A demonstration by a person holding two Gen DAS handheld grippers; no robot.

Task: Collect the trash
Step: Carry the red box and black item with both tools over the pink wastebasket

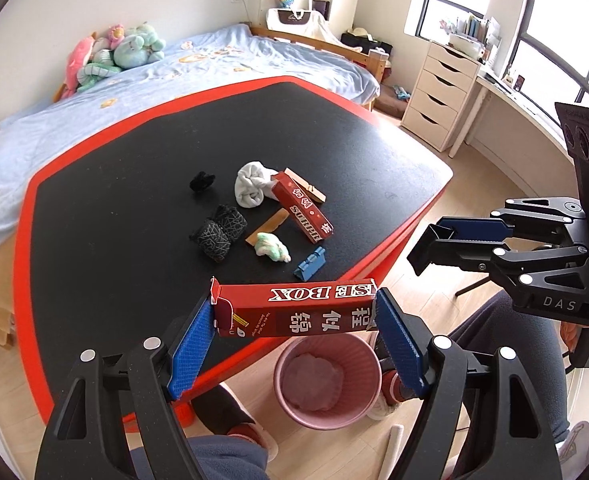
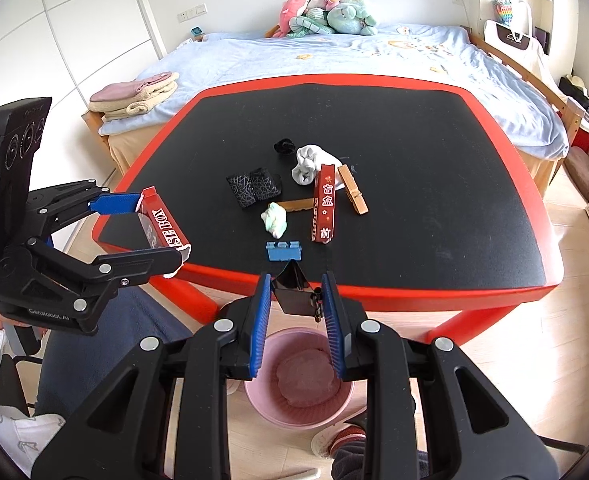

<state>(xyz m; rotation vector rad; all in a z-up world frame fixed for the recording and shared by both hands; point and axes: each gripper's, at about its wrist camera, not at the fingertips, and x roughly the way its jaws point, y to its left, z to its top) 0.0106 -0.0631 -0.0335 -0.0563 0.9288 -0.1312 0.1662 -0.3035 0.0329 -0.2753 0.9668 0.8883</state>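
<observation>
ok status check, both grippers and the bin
Left gripper clamped on red box endwise. Right gripper shut on black binder clip. Pink bin on floor below both, nothing blocking the drop.

Black table [image 2: 434, 208] with red rim. On it: black hair tie [image 2: 284, 147], white sock [image 2: 308, 165], folded black cloth [image 2: 253, 191], red box [image 2: 323, 209], wooden clothespin [image 2: 352, 194], wooden strip [image 2: 296, 205], crumpled tissue [image 2: 275, 220], blue clip [image 2: 284, 251]. On the wood floor [image 2: 506, 360]: pink bin [image 2: 294, 412], at the table's near edge.

Pink bin [image 2: 298, 412] partly behind fingers [image 2: 259, 332]
</observation>
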